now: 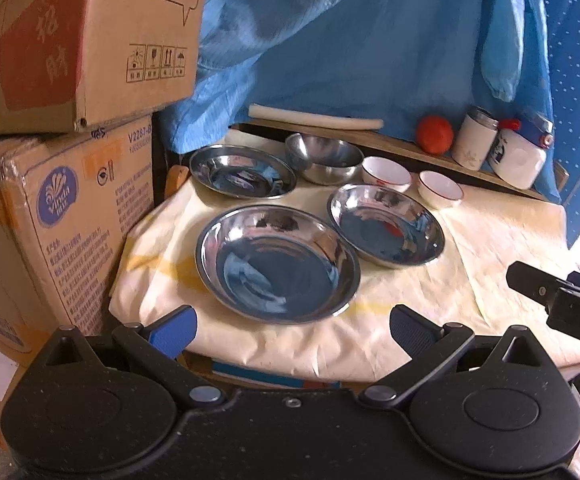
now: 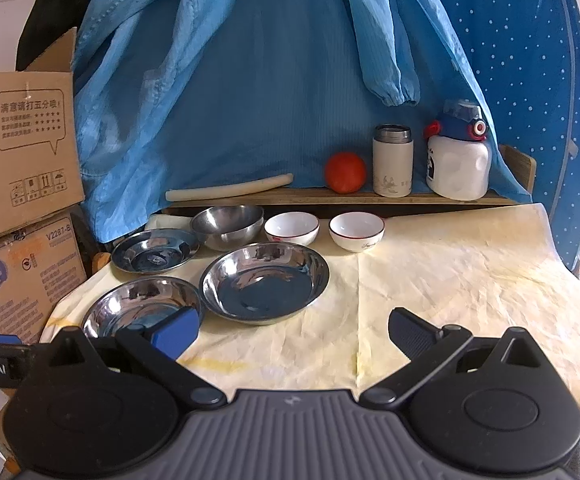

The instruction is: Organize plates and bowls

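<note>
Both claws are being held spread and empty at the near table edge. Just ahead of the left gripper (image 1: 293, 332) a shallow round steel plate (image 1: 277, 264) is lying; two more steel plates (image 1: 386, 226) are resting farther ahead, with a deep steel bowl (image 1: 324, 157) and two small white ceramic bowls (image 1: 386, 173) beyond. Ahead of the right gripper (image 2: 294, 334) open cream cloth (image 2: 470, 280) is being offered. Slippage is being risked, probably, by thin polished rims; nearby bowls could be knocked.
</note>
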`<state>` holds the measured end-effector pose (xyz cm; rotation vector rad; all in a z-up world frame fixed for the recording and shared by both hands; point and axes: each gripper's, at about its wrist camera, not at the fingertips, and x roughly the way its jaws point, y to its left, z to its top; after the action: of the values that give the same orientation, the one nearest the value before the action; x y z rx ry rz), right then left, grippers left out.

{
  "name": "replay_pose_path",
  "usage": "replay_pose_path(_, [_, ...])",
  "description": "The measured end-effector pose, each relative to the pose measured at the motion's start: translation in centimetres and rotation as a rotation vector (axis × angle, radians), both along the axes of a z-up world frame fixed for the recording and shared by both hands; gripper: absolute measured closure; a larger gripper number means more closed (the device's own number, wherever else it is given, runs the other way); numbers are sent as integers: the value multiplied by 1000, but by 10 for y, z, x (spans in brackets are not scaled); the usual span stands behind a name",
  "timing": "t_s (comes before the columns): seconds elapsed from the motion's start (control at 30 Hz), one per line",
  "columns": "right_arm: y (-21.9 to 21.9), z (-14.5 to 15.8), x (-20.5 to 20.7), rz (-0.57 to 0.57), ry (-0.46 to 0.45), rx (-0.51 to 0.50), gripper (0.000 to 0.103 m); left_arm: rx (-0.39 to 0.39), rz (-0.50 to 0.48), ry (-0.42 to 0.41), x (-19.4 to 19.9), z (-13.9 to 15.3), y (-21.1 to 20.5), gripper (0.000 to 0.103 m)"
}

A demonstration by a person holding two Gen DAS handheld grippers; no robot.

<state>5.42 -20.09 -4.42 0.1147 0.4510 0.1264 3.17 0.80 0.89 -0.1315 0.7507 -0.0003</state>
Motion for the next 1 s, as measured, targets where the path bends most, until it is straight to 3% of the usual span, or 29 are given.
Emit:
replay_pose_path(0.3, [-16, 1, 60, 124, 26, -4, 0, -18, 150, 60, 46, -8, -2, 1])
replay_pose_path(0.77, [-30, 5, 142, 460, 58, -79, 0, -29, 448, 131, 85, -17, -9, 1])
replay_pose_path(1.0, [-20, 5, 164, 581, 88, -95, 0, -27, 503, 169, 94, -20, -7, 1])
